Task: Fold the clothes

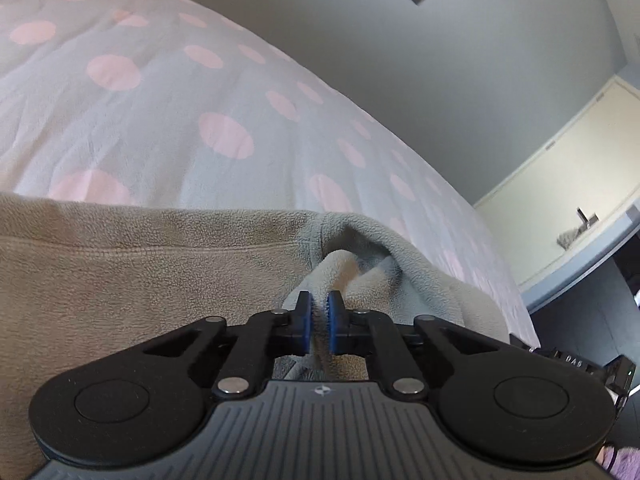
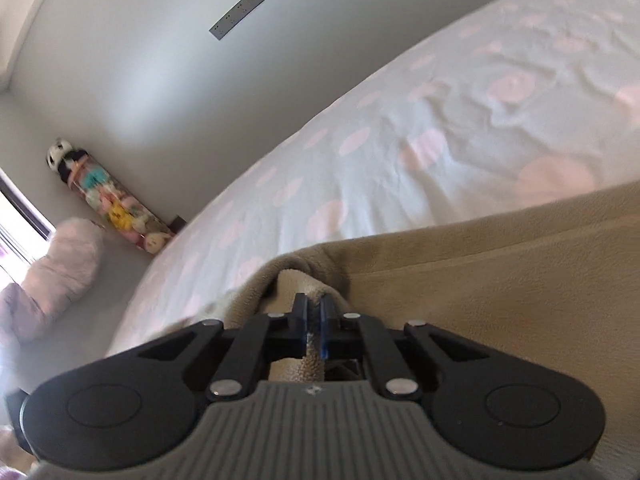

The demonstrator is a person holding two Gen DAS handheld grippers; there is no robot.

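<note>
A beige fleece garment [image 1: 140, 272] lies stretched over the bed. My left gripper [image 1: 319, 307] is shut on a bunched corner of the garment, which puckers up just beyond the blue pads [image 1: 306, 320]. In the right wrist view the same beige fleece garment [image 2: 500, 280] fills the lower right. My right gripper [image 2: 313, 308] is shut on another folded edge of it; fleece shows pinched between the pads [image 2: 324, 328]. The garment's stitched hem runs away from each gripper towards the other side.
The bed cover [image 1: 180, 100] is pale grey with pink dots and lies under the garment; it also shows in the right wrist view [image 2: 400, 140]. A grey wall [image 2: 160, 80] is behind. A tube of plush toys [image 2: 108, 200] and a pink plush [image 2: 60, 268] sit at the left. A cream cupboard [image 1: 560, 192] is at the right.
</note>
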